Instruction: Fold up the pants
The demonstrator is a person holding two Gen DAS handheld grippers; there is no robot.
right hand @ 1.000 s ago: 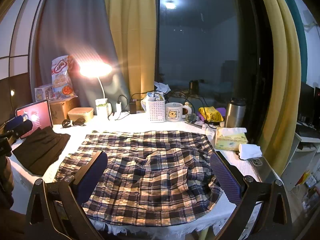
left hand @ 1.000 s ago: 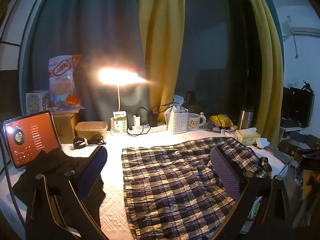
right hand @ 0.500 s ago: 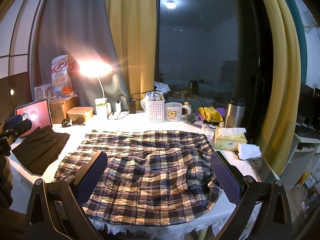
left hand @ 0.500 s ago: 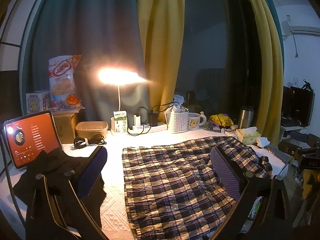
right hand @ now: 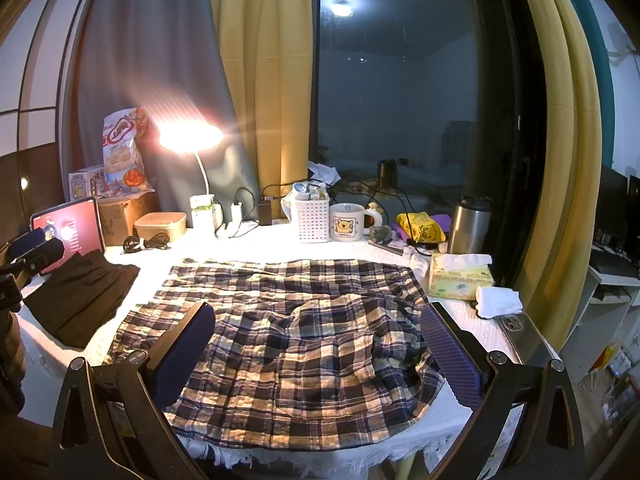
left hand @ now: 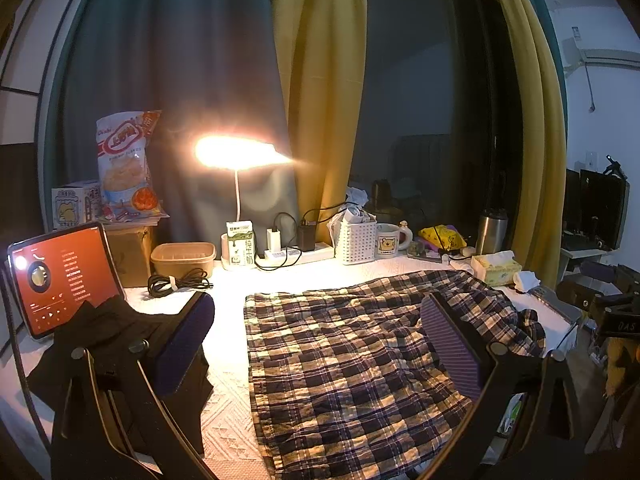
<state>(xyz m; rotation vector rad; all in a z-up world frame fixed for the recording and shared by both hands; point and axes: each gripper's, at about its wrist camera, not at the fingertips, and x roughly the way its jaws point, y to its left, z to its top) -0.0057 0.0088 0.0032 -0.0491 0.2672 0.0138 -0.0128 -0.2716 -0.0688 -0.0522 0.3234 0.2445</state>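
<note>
A lamp-lit counter (right hand: 248, 240) carries the plaid pants (right hand: 288, 336), spread flat but rumpled. Left tongs (left hand: 316, 344) and right tongs (right hand: 316, 344) hover spread wide, empty. Pinching one layer risks a crooked fold or dragging cloth into the tissue box (right hand: 460, 276).

A home room at night, curtains (right hand: 260, 80) over dark window, lit desk lamp (right hand: 190, 138), mug (right hand: 347, 222), snack bag (right hand: 122, 148)

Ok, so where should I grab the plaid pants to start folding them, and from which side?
Probably the plaid pants by their near hem, coming from the table's front. That edge hangs just over the tablecloth lip, so a finger can slip under. Both grippers, left gripper and right gripper, are open, holding nothing.
</note>
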